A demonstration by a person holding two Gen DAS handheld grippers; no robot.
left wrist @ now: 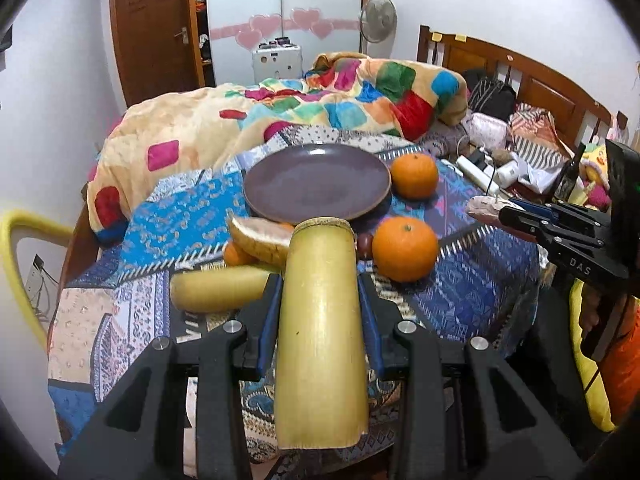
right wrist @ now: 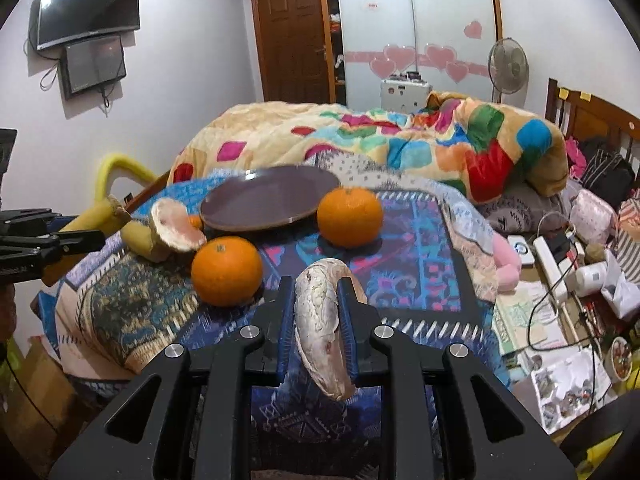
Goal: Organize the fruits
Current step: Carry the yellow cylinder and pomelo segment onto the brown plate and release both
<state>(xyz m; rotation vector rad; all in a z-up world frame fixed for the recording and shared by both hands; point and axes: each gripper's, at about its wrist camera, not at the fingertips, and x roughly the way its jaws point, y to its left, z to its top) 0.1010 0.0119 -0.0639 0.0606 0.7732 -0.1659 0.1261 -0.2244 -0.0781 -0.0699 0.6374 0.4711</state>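
My left gripper (left wrist: 319, 280) is shut on a long yellow peel piece (left wrist: 322, 328) held above the patterned cloth. My right gripper (right wrist: 314, 284) is shut on a pale curved pomelo peel slice (right wrist: 322, 328); it also shows at the right of the left wrist view (left wrist: 486, 210). A purple plate (left wrist: 316, 180) lies ahead, bare, also seen in the right wrist view (right wrist: 268, 198). Two oranges sit near it: one by the plate's right rim (left wrist: 414, 176) (right wrist: 350, 216), one nearer (left wrist: 404, 248) (right wrist: 226, 272). More yellow peel pieces (left wrist: 260, 240) (right wrist: 176, 226) lie left of the plate.
A patterned cloth (right wrist: 420, 240) covers the bed. A colourful quilt (left wrist: 320, 104) is bunched behind the plate. Clutter with a power strip and cables (right wrist: 556, 268) lies to the right. A wooden headboard (left wrist: 520, 72) stands at far right. A yellow chair frame (left wrist: 16, 248) is at left.
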